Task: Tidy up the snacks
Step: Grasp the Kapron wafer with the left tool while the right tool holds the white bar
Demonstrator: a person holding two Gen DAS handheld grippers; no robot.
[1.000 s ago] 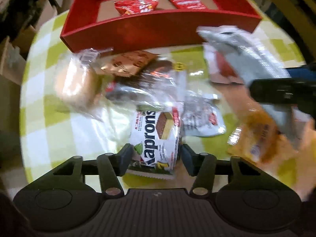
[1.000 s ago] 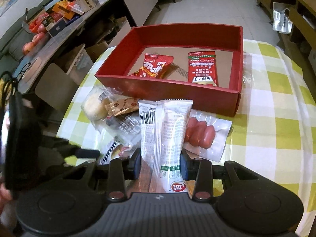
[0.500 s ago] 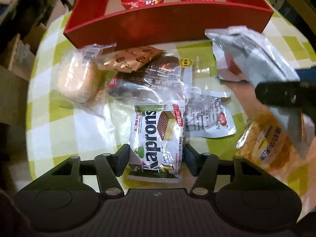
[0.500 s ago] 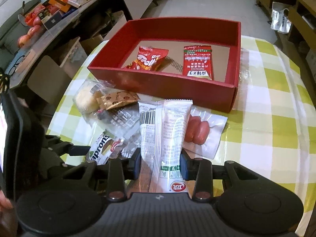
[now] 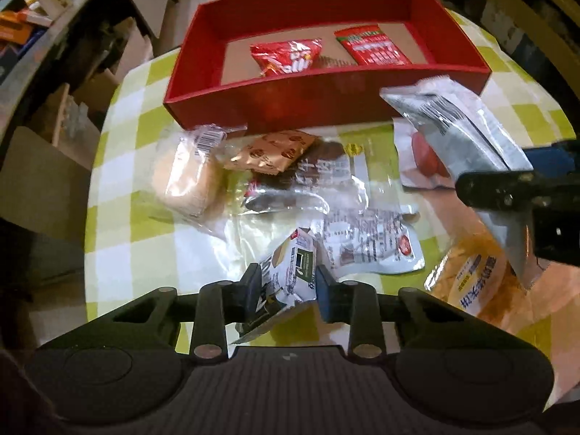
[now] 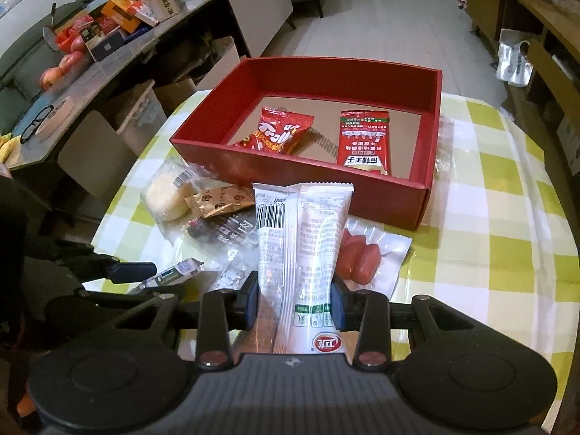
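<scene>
A red box [image 5: 326,105] [image 6: 311,185] stands at the far side of the checked table and holds two red snack packs [image 6: 279,134] [image 6: 364,141]. My left gripper [image 5: 288,288] is shut on the Kaprons wafer pack [image 5: 290,272], which is lifted and twisted above the table. My right gripper [image 6: 295,304] is shut on a long white snack pack [image 6: 301,246], held upright in front of the box; this pack also shows in the left wrist view [image 5: 464,137].
Loose snacks lie in front of the box: a bun in clear wrap [image 5: 188,177], a brown pack [image 5: 272,150], a dark meat pack [image 5: 311,177], a silver pouch [image 5: 369,246], sausages [image 6: 359,257] and an orange pack [image 5: 471,286]. Cluttered shelves stand at the left.
My left gripper has closed on the wafer pack and lifted it, turning it on its side. My right gripper has risen slightly with the white pack.
</scene>
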